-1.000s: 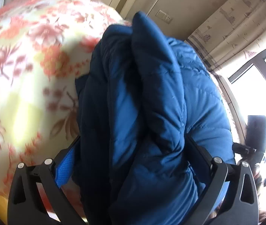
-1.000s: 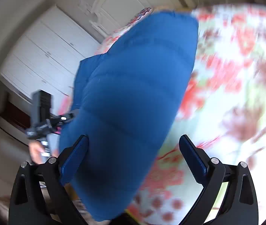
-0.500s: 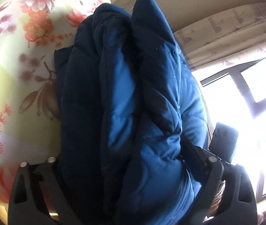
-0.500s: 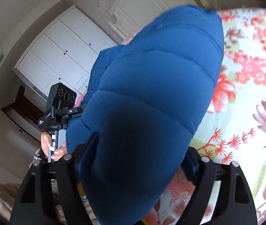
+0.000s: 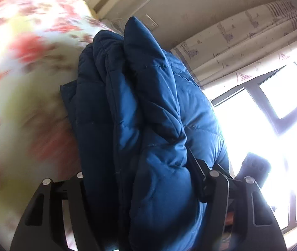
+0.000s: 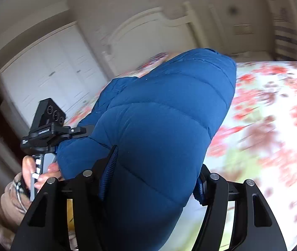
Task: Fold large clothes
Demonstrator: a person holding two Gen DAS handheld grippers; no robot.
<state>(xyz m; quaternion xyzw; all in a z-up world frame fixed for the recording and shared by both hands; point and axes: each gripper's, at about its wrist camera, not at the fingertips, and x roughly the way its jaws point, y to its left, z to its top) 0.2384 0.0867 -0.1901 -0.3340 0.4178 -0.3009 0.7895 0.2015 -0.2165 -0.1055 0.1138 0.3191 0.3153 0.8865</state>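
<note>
Both of my tools have hold of the blue puffer jacket [image 5: 148,125], which hangs bunched above the flowered bed [image 5: 22,62]. My left tool [image 5: 142,179] grips thick gathered folds; its right finger is pressed into the padding and its left finger is mostly hidden behind the cloth. My right tool [image 6: 154,167] pinches a rounded quilted section [image 6: 158,125], blue pads [image 6: 107,173] sunk into it on either side. Both sets of jaws have just been closing, with the jacket between them.

For room to move: in the right wrist view the bed lies open to the right of the jacket, with the headboard [image 6: 148,31] and white wardrobe doors [image 6: 43,79] well behind. My left hand [image 6: 39,171] on its handle sits just beside the jacket's left edge. In the left wrist view the curtain [image 5: 253,37] and bright window [image 5: 274,115] stand to the right, and the other tool's dark camera block [image 5: 253,169] is close by the jacket's right edge.

Compared with a second ago, the jaws sit much nearer together and the padding bulges over the fingers. The bedspread is now blurred.

Small white lettering on the left tool's mount [image 6: 43,132] is too small to read.
</note>
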